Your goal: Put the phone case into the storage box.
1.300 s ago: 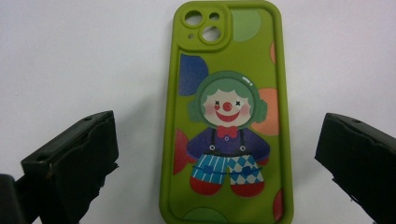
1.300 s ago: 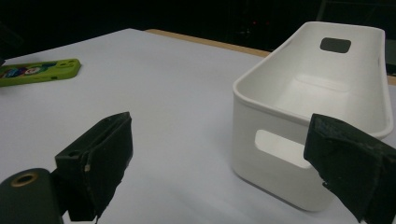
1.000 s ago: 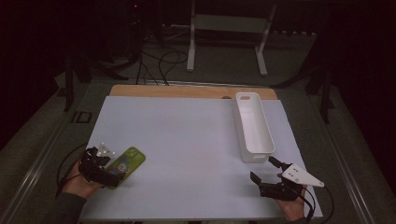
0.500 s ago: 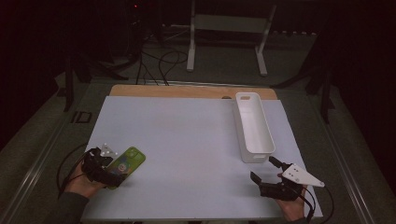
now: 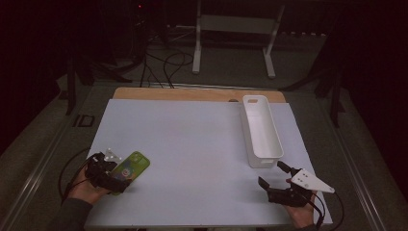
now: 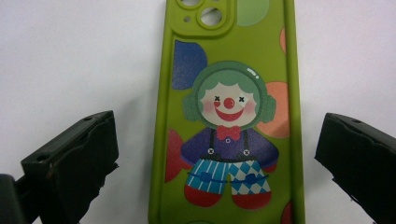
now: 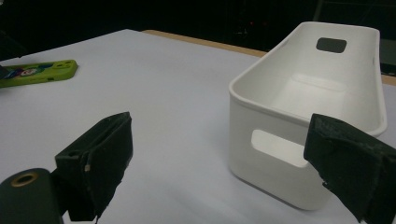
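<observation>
A green phone case (image 5: 130, 167) with a clown picture lies flat on the white table top at the front left. In the left gripper view the phone case (image 6: 229, 116) runs up between the two black jaws, which stand wide on either side without touching it. My left gripper (image 5: 117, 180) is open over the case's near end. At the front right my right gripper (image 5: 274, 175) is open, its jaws pointing toward the near end of a long white bin (image 5: 261, 131). In the right gripper view the bin (image 7: 308, 107) is empty and my right gripper (image 7: 224, 163) holds nothing.
The white board (image 5: 192, 144) covers a wooden table whose far edge (image 5: 192, 94) shows behind it. A metal stand (image 5: 233, 29) and cables (image 5: 163, 62) lie on the dark floor beyond. The case (image 7: 37, 73) shows far left in the right gripper view.
My left gripper has crept slightly forward over the near end of the phone case. The right gripper and the bin have stayed put.
</observation>
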A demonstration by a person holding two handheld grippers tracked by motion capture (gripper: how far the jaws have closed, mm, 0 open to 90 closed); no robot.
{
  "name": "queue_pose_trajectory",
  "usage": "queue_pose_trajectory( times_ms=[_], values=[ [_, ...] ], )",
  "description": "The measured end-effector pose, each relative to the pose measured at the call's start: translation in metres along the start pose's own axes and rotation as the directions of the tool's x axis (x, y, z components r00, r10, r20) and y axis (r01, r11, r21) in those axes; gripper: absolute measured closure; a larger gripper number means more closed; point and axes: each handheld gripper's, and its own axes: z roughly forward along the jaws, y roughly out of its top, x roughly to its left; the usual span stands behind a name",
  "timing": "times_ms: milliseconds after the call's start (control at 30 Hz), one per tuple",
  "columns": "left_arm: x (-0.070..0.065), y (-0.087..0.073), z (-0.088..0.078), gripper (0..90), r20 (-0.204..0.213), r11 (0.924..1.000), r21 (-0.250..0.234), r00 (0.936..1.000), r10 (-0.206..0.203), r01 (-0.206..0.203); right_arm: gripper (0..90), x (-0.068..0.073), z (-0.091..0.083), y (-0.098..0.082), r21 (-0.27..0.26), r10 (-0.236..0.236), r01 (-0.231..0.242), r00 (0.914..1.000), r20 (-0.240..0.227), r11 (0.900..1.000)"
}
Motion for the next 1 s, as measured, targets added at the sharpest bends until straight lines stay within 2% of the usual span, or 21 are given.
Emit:
queue_pose_trajectory(
  times_ms=[367,1000],
  values=[
    [0.0002,-0.0010,0.0034,0.0,0.000,0.9999,0.006,0.9999,-0.012,0.012,7.9,0.0000,-0.0001,0.0000,0.000,0.002,-0.002,1.0000,0.002,1.000],
    [-0.0010,-0.0017,0.0070,0.0,0.007,0.9999,0.015,0.9999,-0.007,0.007,7.9,-0.0002,-0.0001,0.0000,0.000,0.001,-0.001,1.0000,0.006,1.000]
  ],
)
